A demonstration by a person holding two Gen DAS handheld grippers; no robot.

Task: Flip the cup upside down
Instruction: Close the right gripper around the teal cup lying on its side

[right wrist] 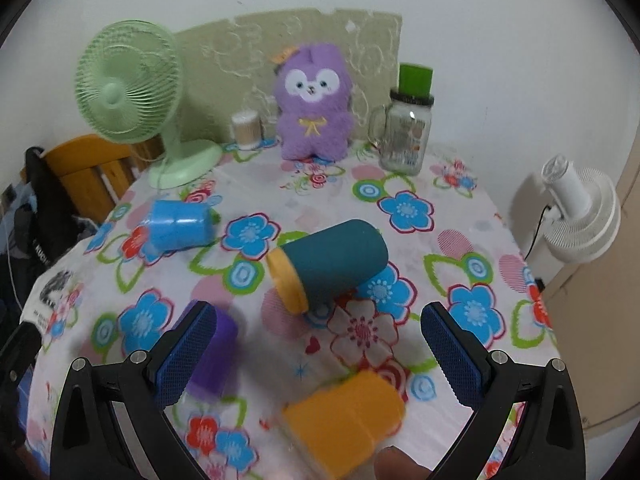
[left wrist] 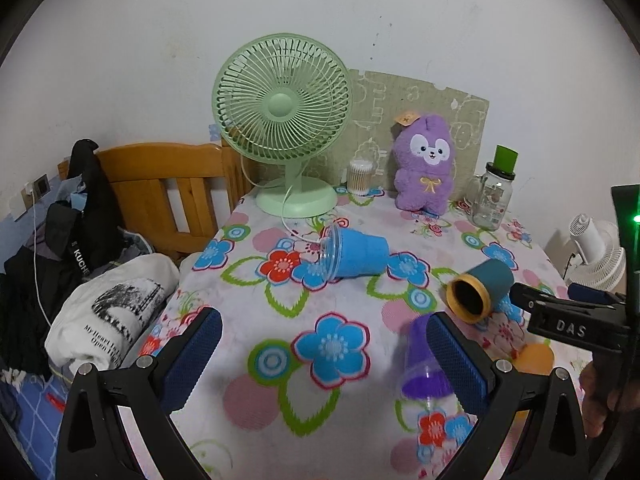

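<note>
Several cups lie on their sides on the flowered tablecloth [left wrist: 320, 292]. A light blue cup [left wrist: 358, 254] [right wrist: 178, 226] lies at mid-table. A teal cup with a yellow rim [left wrist: 478, 290] [right wrist: 332, 262] lies to its right. A purple cup [left wrist: 424, 364] [right wrist: 214, 350] and an orange cup [right wrist: 346, 420] [left wrist: 536, 358] lie near the front. My left gripper [left wrist: 324, 354] is open and empty above the cloth, its right finger in front of the purple cup. My right gripper [right wrist: 320, 354] is open and empty, hovering between the teal and orange cups; it also shows in the left wrist view [left wrist: 560, 312].
A green desk fan [left wrist: 282, 120], a cotton swab jar [left wrist: 360, 178], a purple plush toy [left wrist: 426, 166] and a glass mug jar with a green lid [left wrist: 494, 194] stand along the back. A wooden bed frame [left wrist: 168, 188] with clothes is at left; a white fan [right wrist: 580, 216] at right.
</note>
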